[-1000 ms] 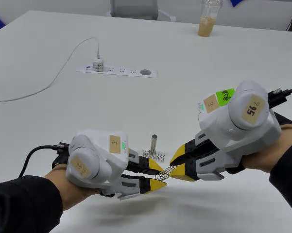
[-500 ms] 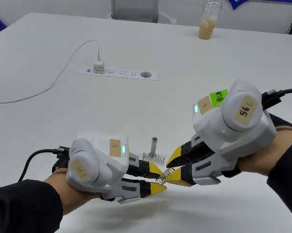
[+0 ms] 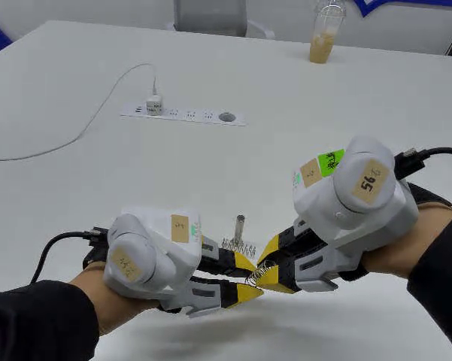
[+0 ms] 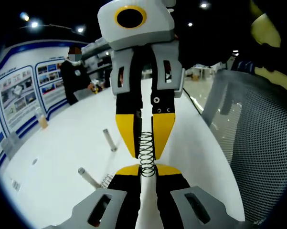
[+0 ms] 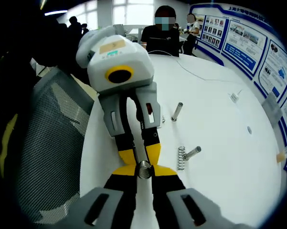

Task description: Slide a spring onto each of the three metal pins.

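Head view has the left gripper (image 3: 246, 277) and right gripper (image 3: 265, 263) tip to tip, each pinched narrow on one end of the spring (image 3: 254, 272), near the upright pin (image 3: 239, 226). Probably a handover: one side should let go cleanly, keeping the coil straight for threading.

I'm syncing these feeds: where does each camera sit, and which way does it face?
Head view: on the person's head, looking forward and down at the table; dark sleeves, left gripper and right gripper show.
Left gripper view: on the left gripper, looking along its own jaws at the right gripper opposite.
Right gripper view: on the right gripper, facing the left gripper.
Shared: both gripper views see the spring between the tips and two pins.
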### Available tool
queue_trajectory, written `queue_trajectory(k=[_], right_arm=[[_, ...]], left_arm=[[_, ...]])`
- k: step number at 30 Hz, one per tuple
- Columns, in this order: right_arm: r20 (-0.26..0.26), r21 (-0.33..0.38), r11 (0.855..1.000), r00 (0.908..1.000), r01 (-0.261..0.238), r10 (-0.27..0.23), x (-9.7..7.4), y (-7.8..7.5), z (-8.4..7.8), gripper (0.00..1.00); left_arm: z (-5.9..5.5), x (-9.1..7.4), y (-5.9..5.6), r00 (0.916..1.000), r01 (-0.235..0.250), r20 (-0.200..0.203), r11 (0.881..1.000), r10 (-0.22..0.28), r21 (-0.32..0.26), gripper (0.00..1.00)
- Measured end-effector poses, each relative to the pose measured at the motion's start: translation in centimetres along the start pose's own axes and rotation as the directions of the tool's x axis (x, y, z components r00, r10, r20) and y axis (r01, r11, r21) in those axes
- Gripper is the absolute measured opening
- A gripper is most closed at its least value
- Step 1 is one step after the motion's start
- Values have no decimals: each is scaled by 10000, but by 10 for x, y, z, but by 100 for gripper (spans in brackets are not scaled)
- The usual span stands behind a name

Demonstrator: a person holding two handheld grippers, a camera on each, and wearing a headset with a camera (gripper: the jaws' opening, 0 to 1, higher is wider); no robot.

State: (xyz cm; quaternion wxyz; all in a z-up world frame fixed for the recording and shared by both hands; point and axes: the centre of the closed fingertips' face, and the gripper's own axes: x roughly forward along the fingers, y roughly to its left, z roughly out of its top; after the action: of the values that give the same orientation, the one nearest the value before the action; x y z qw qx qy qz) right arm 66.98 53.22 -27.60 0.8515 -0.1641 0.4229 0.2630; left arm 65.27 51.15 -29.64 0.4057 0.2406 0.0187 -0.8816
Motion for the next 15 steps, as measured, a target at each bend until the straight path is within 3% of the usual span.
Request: queue_trajectory(k=[7, 15], right_arm=[[-25, 64, 10000, 10000, 43, -43, -2, -2, 0, 12], [-63, 154, 9998, 9999, 156, -155, -5, -5, -2, 12]], left_arm=[[2, 0, 1, 9999, -84, 74, 9999, 85, -112, 12], [-3, -5, 3, 9997, -229, 27, 9984, 231, -522, 22]])
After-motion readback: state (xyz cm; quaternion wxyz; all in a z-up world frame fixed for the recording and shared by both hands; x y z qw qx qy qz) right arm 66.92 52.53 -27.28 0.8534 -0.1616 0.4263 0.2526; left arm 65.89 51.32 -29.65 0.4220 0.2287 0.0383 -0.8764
